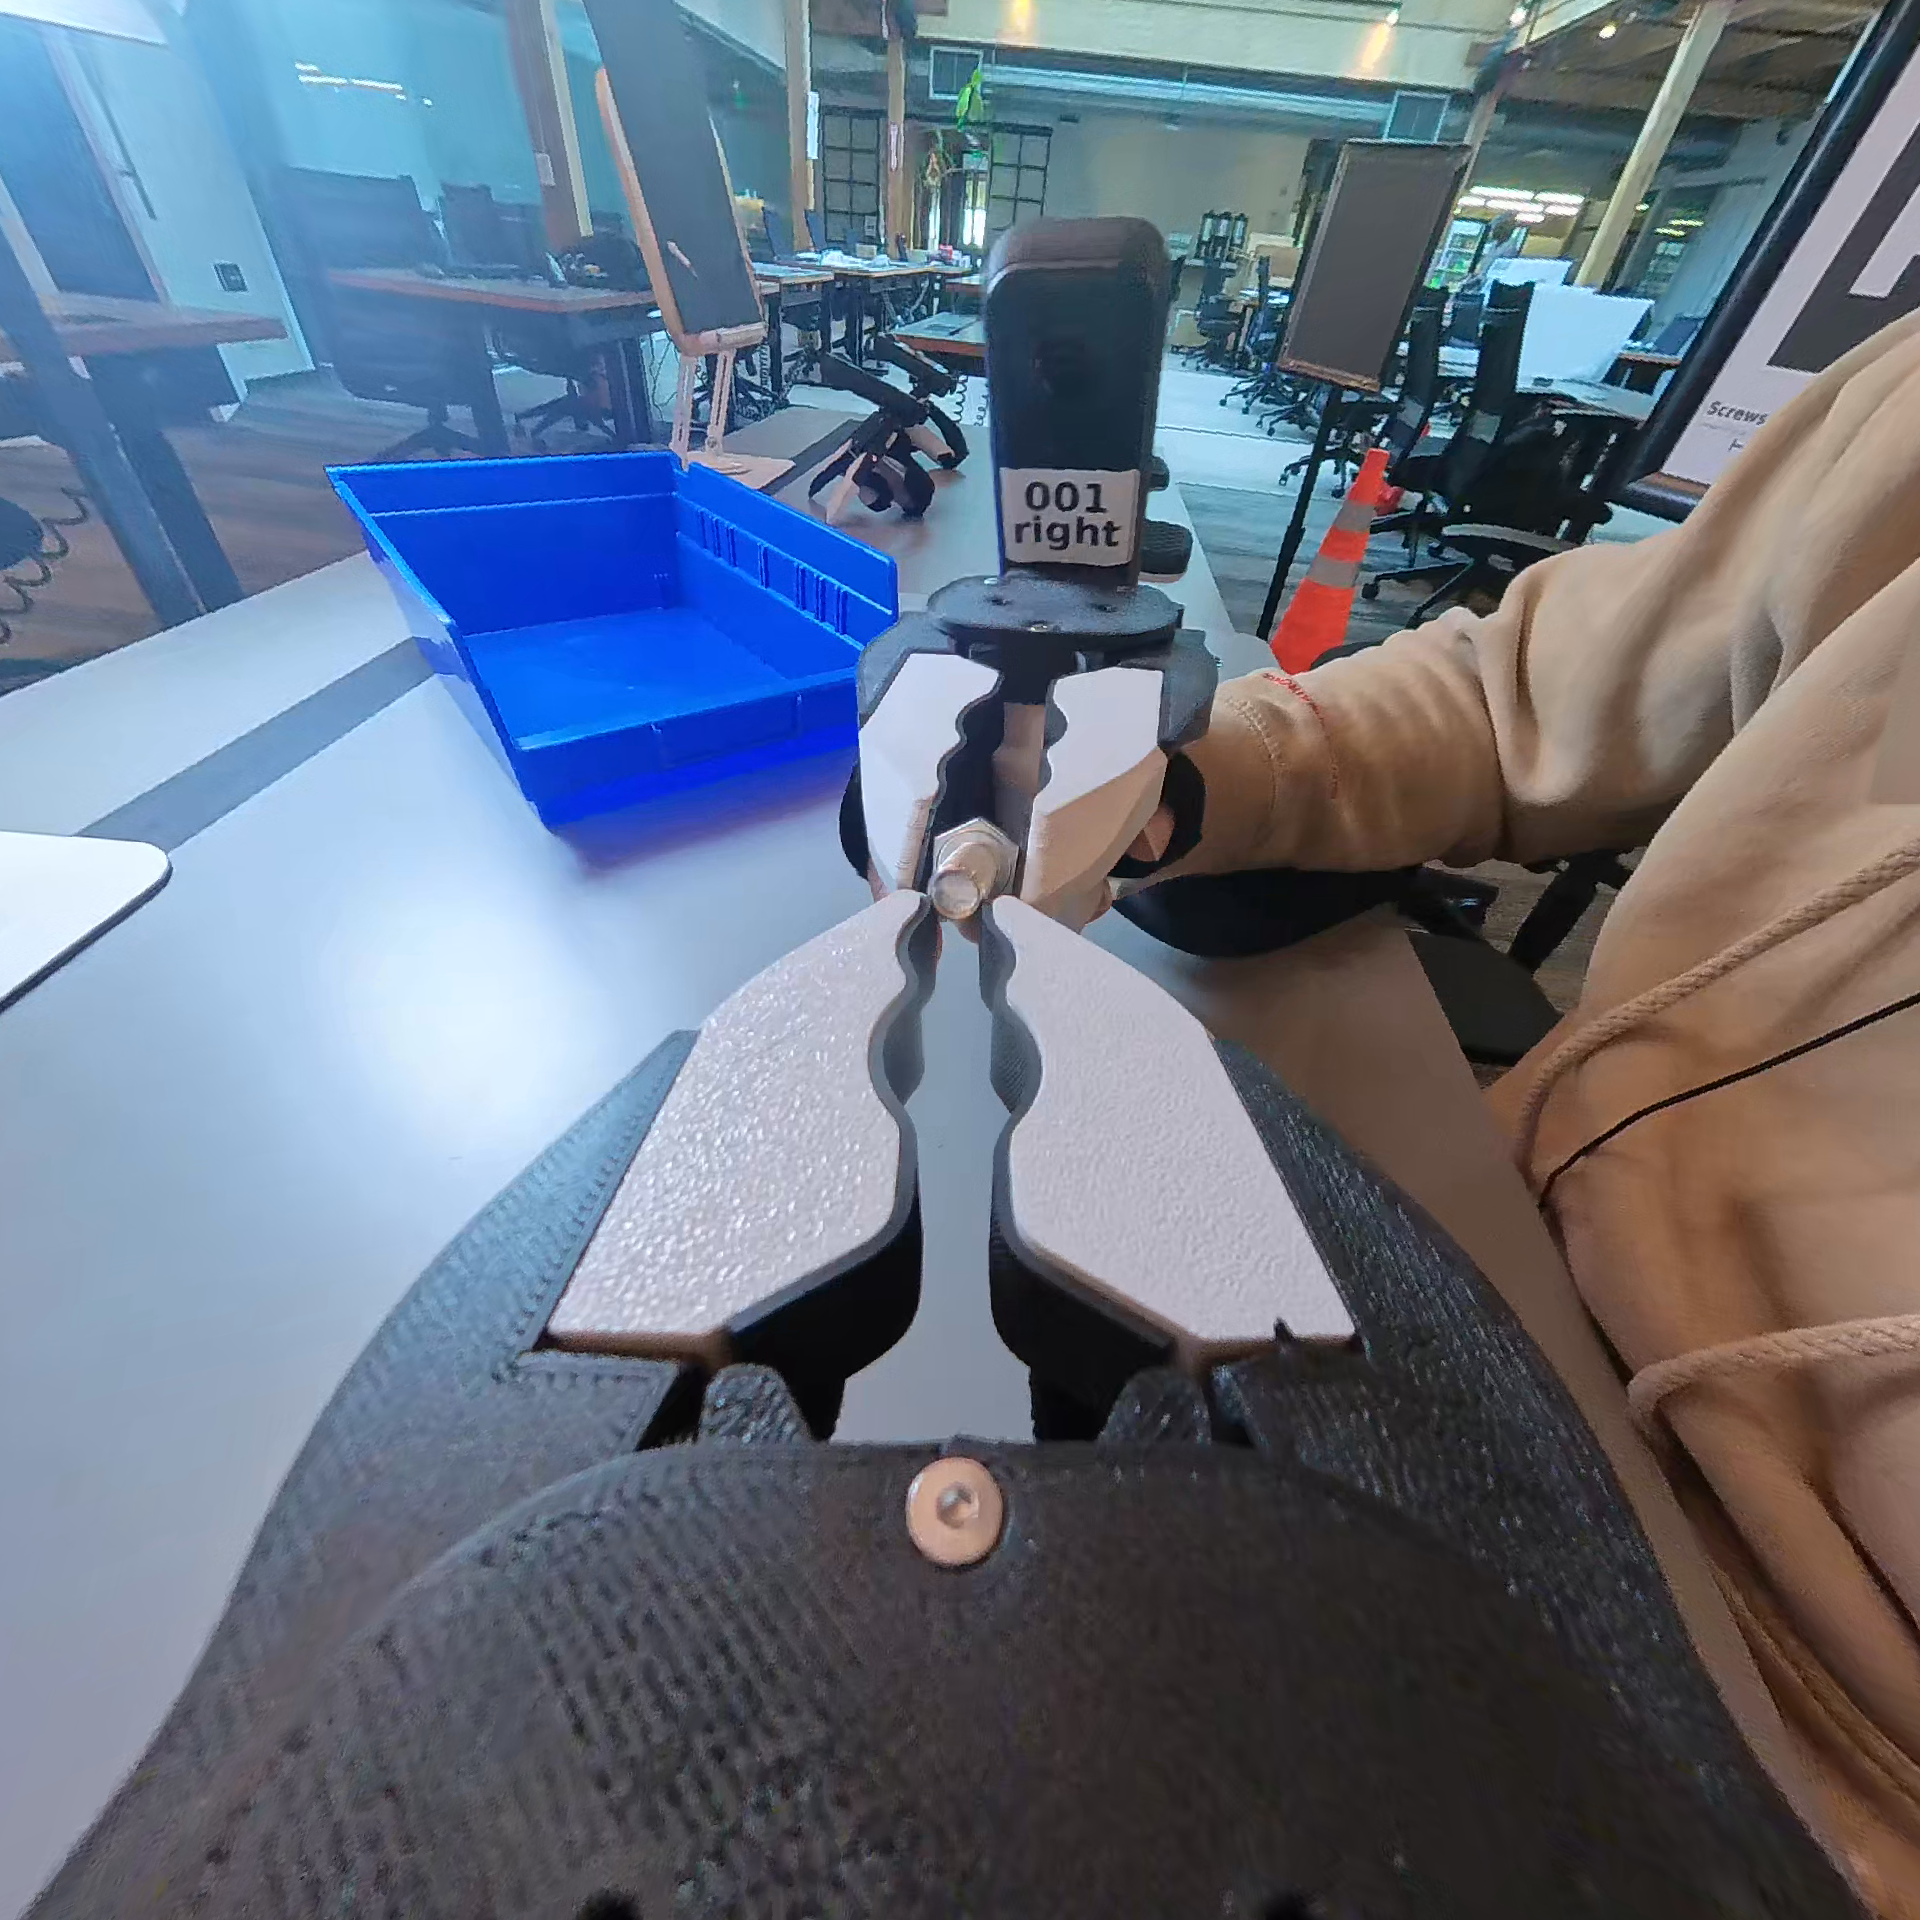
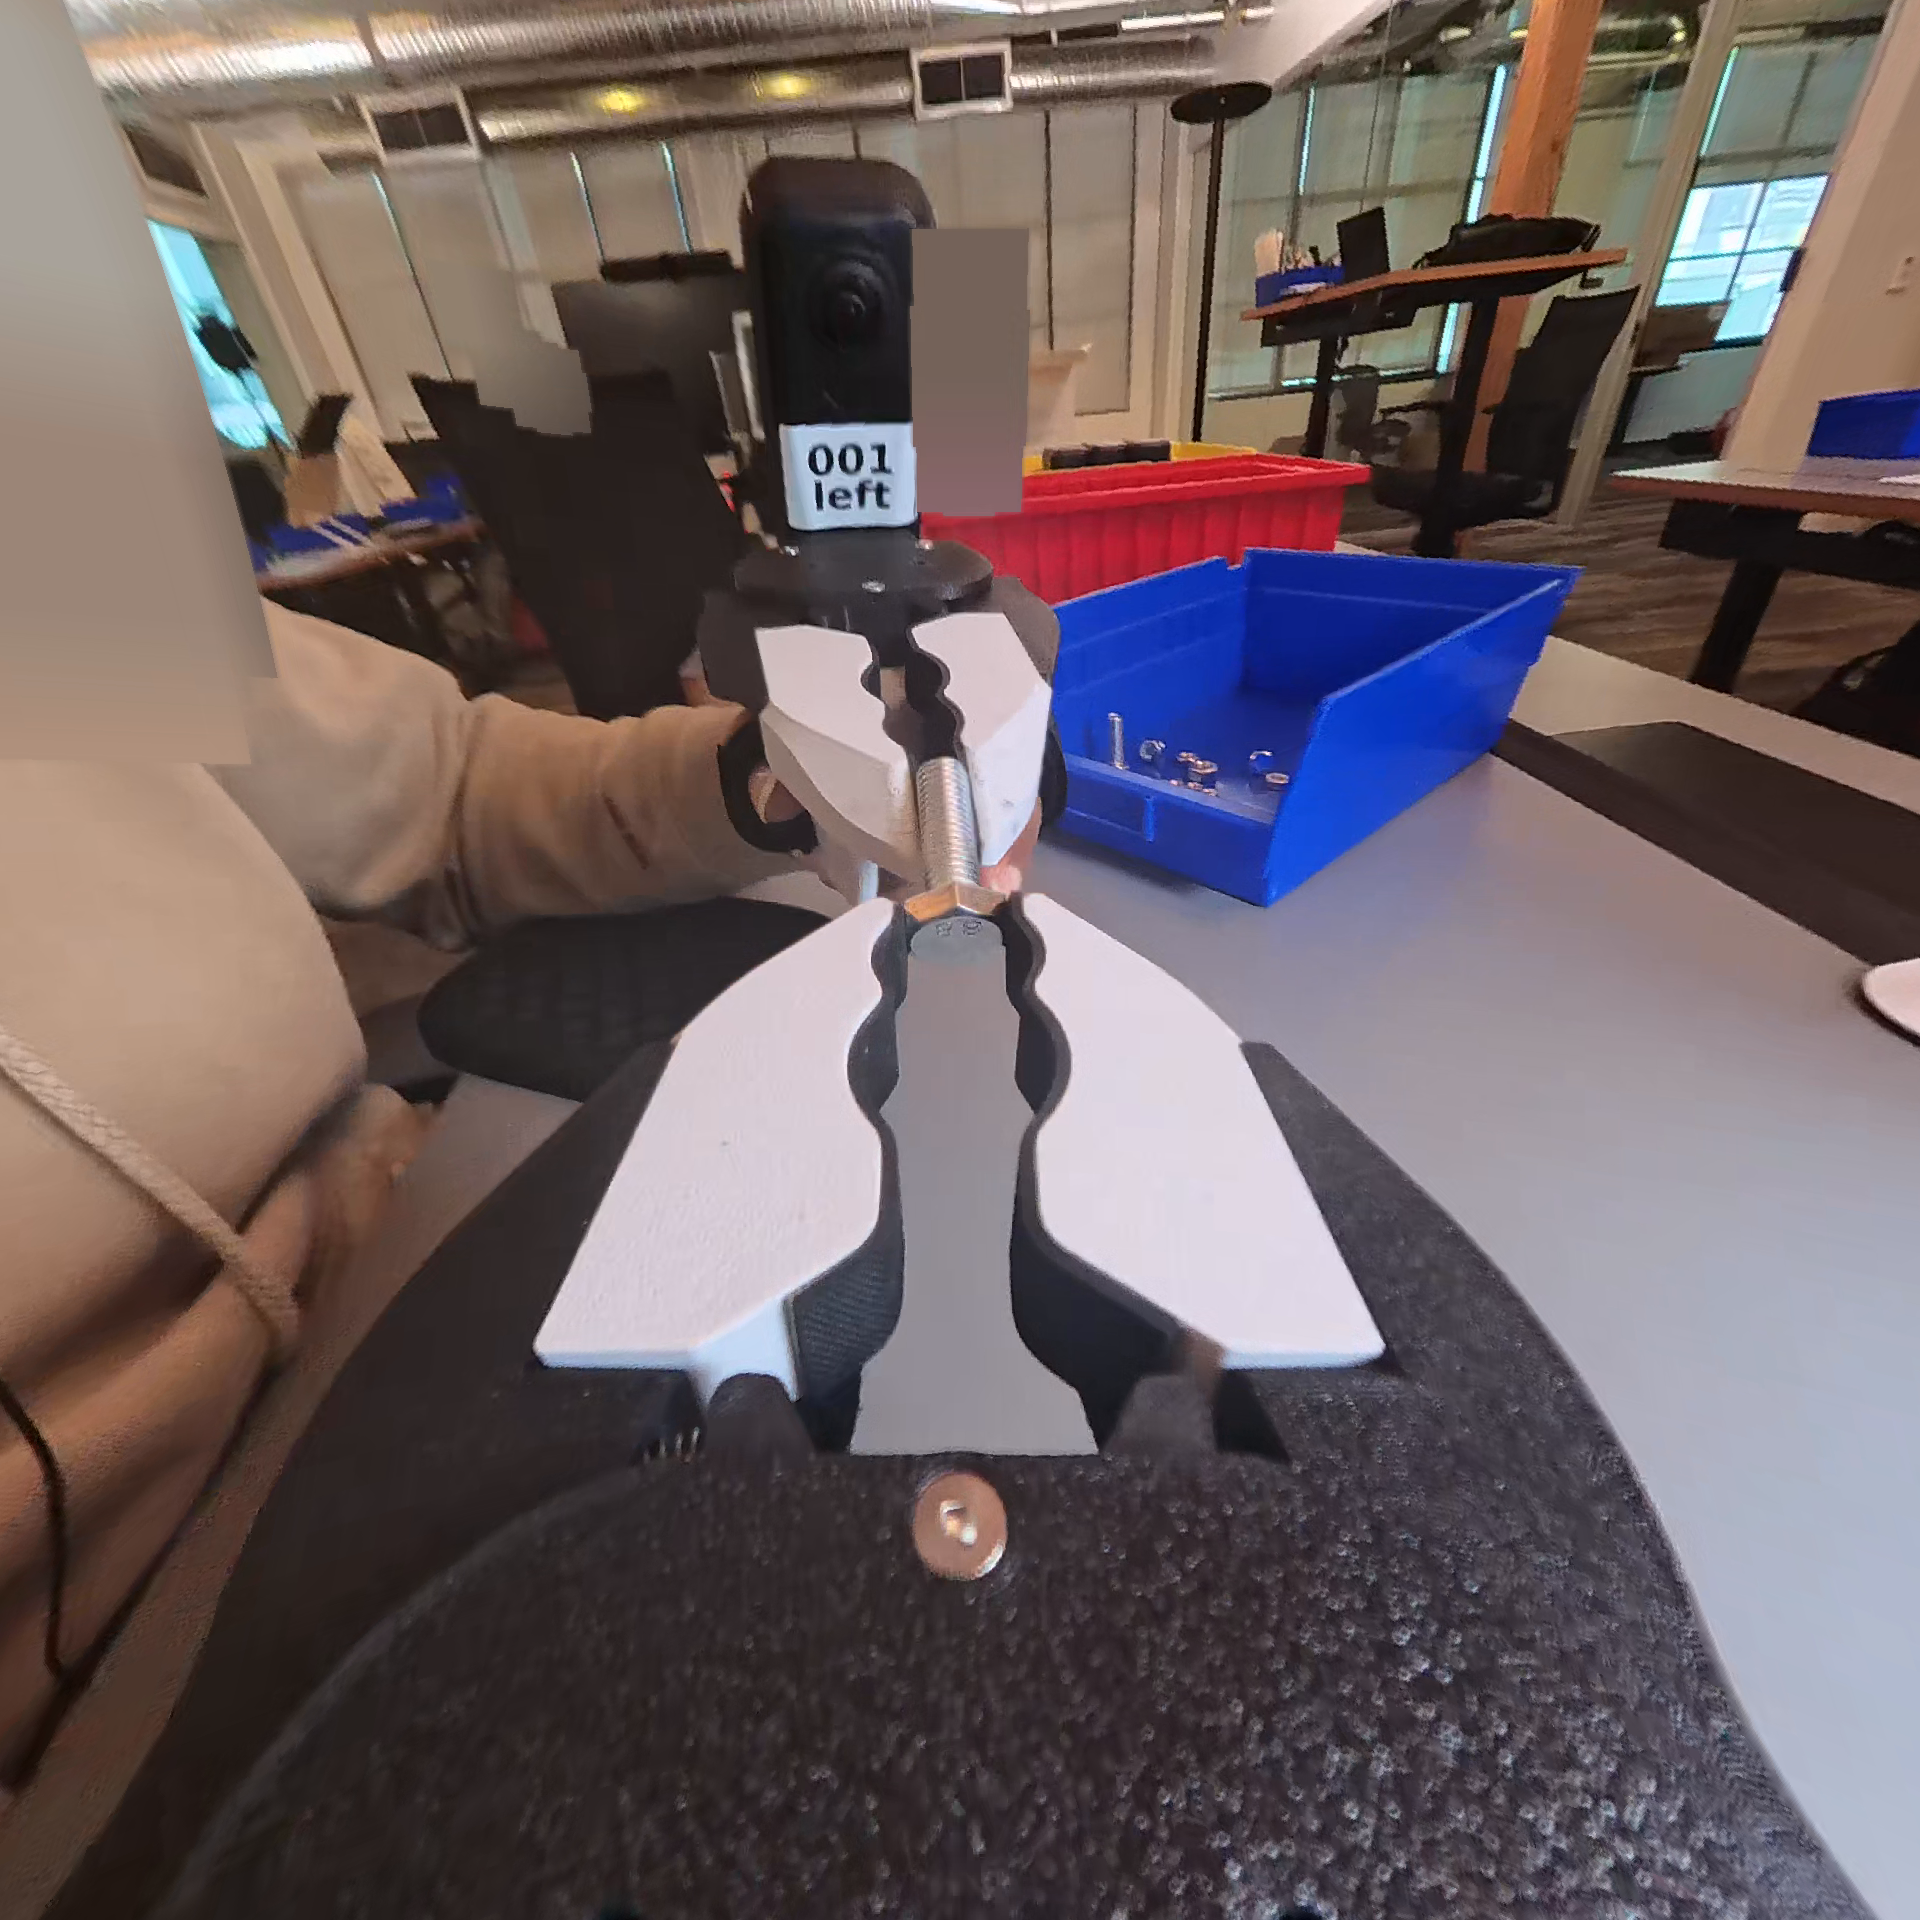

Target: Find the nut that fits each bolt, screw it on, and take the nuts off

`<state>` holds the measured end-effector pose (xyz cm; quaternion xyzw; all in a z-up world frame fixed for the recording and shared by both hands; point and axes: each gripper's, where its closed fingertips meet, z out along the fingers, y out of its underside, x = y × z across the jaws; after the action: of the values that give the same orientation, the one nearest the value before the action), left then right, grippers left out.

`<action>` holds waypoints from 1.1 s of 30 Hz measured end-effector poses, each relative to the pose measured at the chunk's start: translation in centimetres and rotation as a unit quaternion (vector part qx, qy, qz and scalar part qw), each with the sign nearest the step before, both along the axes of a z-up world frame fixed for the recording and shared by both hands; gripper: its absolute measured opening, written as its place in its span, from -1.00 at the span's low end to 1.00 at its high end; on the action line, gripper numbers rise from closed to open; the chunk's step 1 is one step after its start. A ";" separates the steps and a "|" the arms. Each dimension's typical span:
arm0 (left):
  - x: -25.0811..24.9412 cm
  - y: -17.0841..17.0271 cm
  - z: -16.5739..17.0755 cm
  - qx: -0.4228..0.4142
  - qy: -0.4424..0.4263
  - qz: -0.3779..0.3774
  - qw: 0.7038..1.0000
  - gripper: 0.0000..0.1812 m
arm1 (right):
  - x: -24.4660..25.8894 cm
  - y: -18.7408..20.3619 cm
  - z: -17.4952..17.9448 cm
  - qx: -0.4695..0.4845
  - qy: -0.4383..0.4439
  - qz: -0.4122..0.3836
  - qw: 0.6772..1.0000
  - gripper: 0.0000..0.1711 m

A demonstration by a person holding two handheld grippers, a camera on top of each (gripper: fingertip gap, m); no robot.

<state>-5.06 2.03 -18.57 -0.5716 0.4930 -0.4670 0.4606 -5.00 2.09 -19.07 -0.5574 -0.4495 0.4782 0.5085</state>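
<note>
My right hand-held gripper pinches the hex head of the bolt between its fingertips. My left hand-held gripper faces it, closed narrow on the threaded end, where a nut sits on the thread near the tip. The bolt hangs above the grey table. Beyond, a blue bin holds loose nuts and bolts.
</note>
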 end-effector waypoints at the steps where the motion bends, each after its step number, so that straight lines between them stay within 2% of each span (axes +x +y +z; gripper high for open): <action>1: 0.0 0.1 -0.1 -0.001 0.002 0.001 1.000 -0.92 | 0.0 0.1 -0.2 0.011 -0.011 -0.007 1.000 -0.79; 5: 0.3 -0.2 -0.1 0.003 -0.004 0.000 1.000 -1.00 | -0.4 0.2 -1.5 0.043 -0.056 -0.029 0.997 -0.79; 9: 0.3 0.0 0.4 0.024 -0.018 0.016 0.999 -1.00 | -0.5 0.2 -1.1 0.018 -0.028 -0.027 0.999 -0.79; 13: 0.3 -0.2 0.6 0.017 -0.037 0.005 0.999 -0.74 | -0.8 -0.3 -1.1 0.007 -0.019 -0.015 1.000 -0.79; 15: 0.5 -0.9 0.6 0.011 -0.042 -0.016 0.999 -0.73 | -1.1 -0.6 -1.2 0.003 -0.018 -0.008 1.000 -0.79; 16: 0.7 -1.0 0.5 0.013 -0.039 -0.016 0.999 -0.76 | -1.2 -0.7 -1.3 0.003 -0.019 -0.004 1.000 -0.79; 17: 0.7 -0.9 0.2 0.018 -0.031 -0.012 0.999 -0.89 | -1.3 -0.9 -1.4 0.001 -0.020 -0.001 1.000 -0.79; 21: 0.8 -0.9 0.0 0.006 -0.018 -0.010 1.000 -0.89 | -1.3 -0.8 -1.7 -0.008 -0.024 -0.002 1.000 -0.79; 27: 0.9 0.4 -0.7 -0.007 -0.004 0.029 1.000 -0.89 | -1.4 0.4 -2.5 0.002 -0.050 -0.048 0.998 -0.73; 33: 1.0 0.5 -0.8 -0.002 -0.001 0.034 0.999 -0.89 | -1.4 0.6 -2.5 -0.006 -0.049 -0.056 0.997 -0.77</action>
<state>-4.07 2.52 -19.38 -0.5884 0.4724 -0.4525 0.4752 -6.38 2.69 -21.59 -0.6077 -0.4389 0.4236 0.5085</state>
